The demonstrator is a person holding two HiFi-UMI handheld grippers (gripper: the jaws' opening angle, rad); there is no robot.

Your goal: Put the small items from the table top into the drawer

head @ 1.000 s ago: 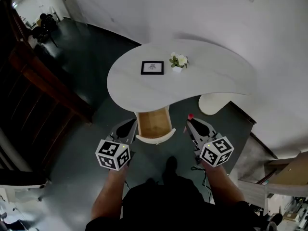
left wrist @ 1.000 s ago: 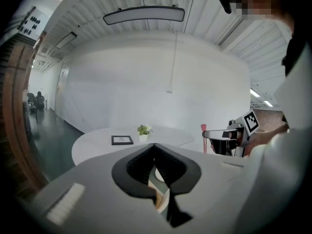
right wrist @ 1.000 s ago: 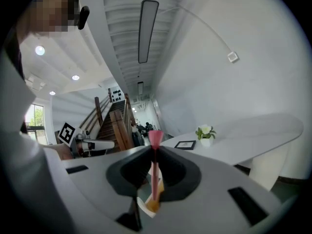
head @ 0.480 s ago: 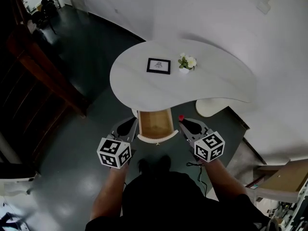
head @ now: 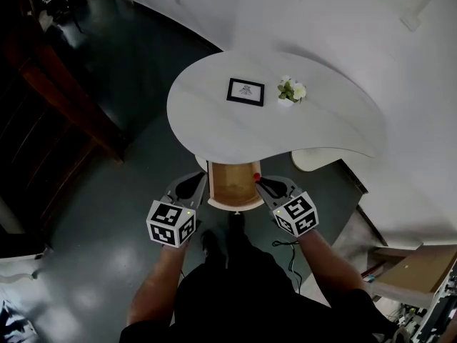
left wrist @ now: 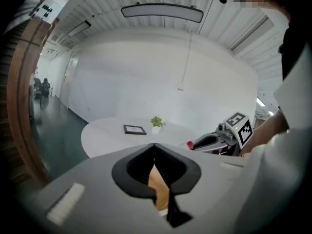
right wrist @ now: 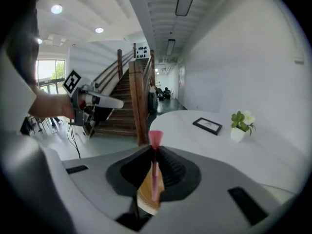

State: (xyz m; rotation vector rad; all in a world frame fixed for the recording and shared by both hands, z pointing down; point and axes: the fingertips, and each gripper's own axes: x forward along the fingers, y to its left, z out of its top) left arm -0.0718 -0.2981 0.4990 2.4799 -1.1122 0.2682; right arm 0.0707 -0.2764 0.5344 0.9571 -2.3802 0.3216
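An open wooden drawer [head: 232, 183] sticks out from the front of the white curved table [head: 214, 131]. My right gripper [head: 261, 183] is shut on a thin pink stick with a red tip [head: 257, 176], held at the drawer's right edge. In the right gripper view the stick [right wrist: 155, 141] stands upright between the jaws, with the drawer's wood [right wrist: 145, 193] below. My left gripper [head: 191, 186] hangs just left of the drawer, shut and holding nothing [left wrist: 155, 145]. On the table top stand a black picture frame [head: 245, 91] and a small potted flower [head: 290, 91].
A wooden staircase [right wrist: 132, 99] rises to the left of the table. The table's white pedestal base [head: 310, 161] sits to the right of the drawer. A cable [head: 289, 252] trails on the dark floor by the person's feet.
My right gripper has carried the pink stick leftward, from beside the drawer to its right edge. The left gripper has stayed beside the drawer's left side.
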